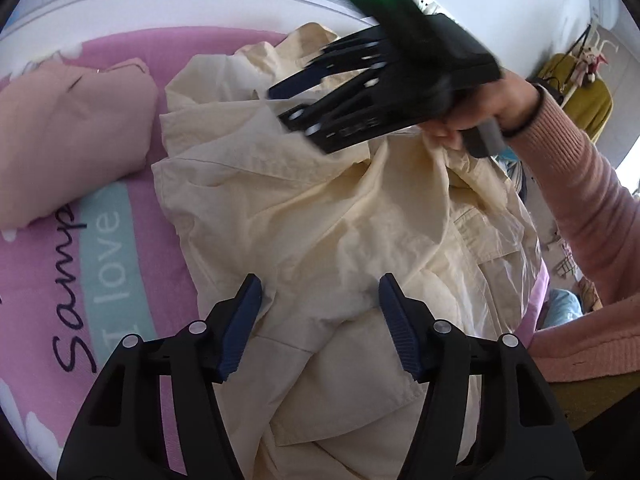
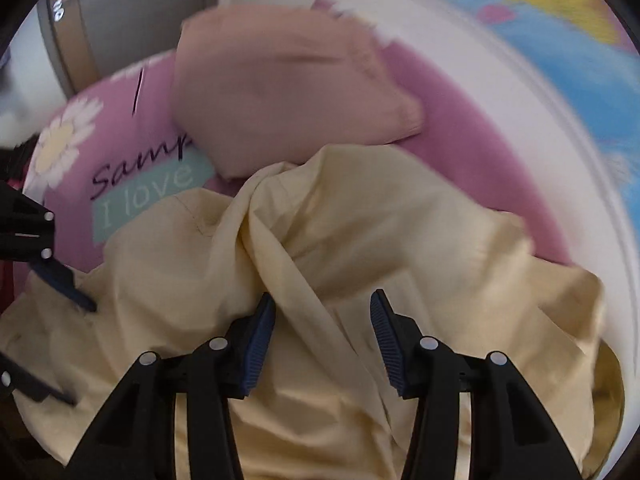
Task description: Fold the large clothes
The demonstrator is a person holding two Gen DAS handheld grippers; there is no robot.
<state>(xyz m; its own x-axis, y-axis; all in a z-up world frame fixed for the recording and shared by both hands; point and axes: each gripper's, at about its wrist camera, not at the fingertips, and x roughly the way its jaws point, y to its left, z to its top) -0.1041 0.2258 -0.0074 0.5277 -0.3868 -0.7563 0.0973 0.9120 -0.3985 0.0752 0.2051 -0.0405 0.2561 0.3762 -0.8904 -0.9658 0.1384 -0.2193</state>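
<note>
A crumpled cream shirt [image 1: 320, 208] lies in a heap on the pink printed sheet [image 1: 36, 280]. In the left wrist view my left gripper [image 1: 320, 284] hovers open over the shirt's near part, and its pads do not press the cloth. My right gripper [image 1: 278, 106], held by a hand in a pink sleeve [image 1: 580, 208], is blurred above the far side of the shirt. In the right wrist view the right gripper [image 2: 322, 300] stands open with a ridge of the cream shirt [image 2: 360, 232] running between its fingers. The left gripper [image 2: 80, 354] shows at that view's left edge, over the shirt.
A folded peach-pink garment [image 1: 68, 132] [image 2: 288, 92] rests on the sheet [image 2: 460, 140] beyond the shirt. The sheet's teal "I love" patch [image 1: 108, 256] lies to the left. A white bed rim [image 1: 160, 4] and a colourful wall map [image 2: 560, 20] border the far side.
</note>
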